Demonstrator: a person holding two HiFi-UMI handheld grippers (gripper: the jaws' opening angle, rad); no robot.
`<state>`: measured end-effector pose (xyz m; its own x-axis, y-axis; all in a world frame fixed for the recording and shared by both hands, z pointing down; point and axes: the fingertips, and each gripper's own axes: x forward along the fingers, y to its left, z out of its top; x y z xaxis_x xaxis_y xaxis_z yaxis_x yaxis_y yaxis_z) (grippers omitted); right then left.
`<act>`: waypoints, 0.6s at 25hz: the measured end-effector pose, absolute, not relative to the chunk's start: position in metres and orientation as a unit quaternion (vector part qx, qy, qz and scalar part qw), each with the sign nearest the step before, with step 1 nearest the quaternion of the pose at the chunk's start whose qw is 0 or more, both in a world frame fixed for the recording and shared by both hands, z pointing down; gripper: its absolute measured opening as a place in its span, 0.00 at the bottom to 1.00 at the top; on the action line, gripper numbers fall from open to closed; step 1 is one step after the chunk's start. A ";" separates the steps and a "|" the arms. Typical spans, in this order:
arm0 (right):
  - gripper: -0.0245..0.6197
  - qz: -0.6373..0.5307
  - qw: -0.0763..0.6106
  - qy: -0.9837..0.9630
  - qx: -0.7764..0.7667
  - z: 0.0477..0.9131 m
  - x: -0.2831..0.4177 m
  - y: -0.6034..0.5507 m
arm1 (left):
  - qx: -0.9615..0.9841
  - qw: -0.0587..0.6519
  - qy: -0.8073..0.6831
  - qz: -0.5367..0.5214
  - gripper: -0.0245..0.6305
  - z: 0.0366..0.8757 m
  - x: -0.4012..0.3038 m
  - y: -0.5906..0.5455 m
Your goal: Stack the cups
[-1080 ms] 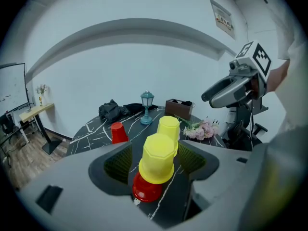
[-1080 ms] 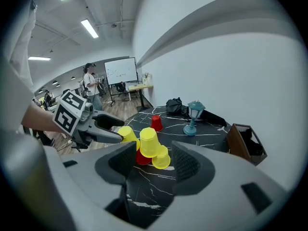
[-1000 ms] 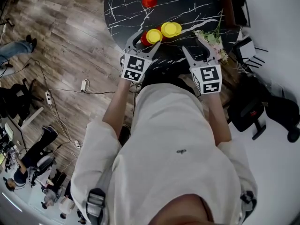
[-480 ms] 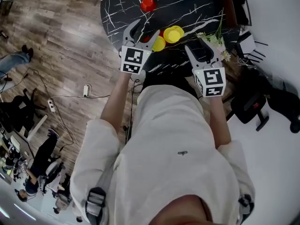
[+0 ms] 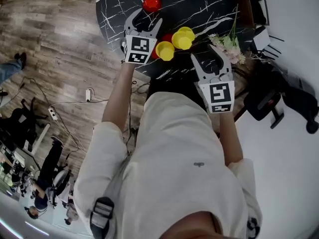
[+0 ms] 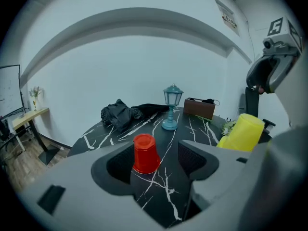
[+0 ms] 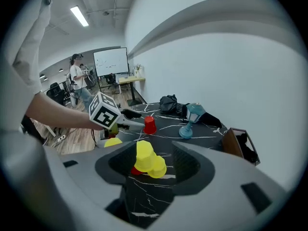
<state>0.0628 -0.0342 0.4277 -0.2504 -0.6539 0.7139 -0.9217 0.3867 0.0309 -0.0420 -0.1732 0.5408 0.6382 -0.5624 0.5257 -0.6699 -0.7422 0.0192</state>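
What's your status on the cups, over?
Left hand-held gripper open, empty; right hand-held gripper open, empty. Lone red cup inverted ahead of left jaws, not gripped. Yellow cups clustered ahead of right. Nothing between.

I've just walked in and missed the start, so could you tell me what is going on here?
A person at a black marble table holds a claw in each hand for stacking cups. The left claw is open and lined up on a lone upturned red cup, without touching it. The right claw, also open, points at a cluster of yellow cups nearer the table's edge. Neither claw grips anything yet.
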 end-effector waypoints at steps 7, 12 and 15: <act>0.38 0.205 0.348 -0.760 0.509 0.429 0.061 -0.042 | 0.885 0.134 -0.360 0.261 0.47 0.573 -0.043 -0.201; 0.38 0.203 0.351 -0.757 0.512 0.427 0.062 -0.050 | 0.887 0.133 -0.352 0.268 0.46 0.586 -0.038 -0.209; 0.38 0.206 0.353 -0.753 0.515 0.428 0.065 -0.050 | 0.888 0.131 -0.348 0.269 0.43 0.589 -0.035 -0.213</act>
<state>0.0647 -0.0503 0.4278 -0.2198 -0.6315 0.7436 -0.9218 0.3839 0.0535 -0.0354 -0.2126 0.5893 0.6123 -0.5488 0.5692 -0.6893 -0.7231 0.0443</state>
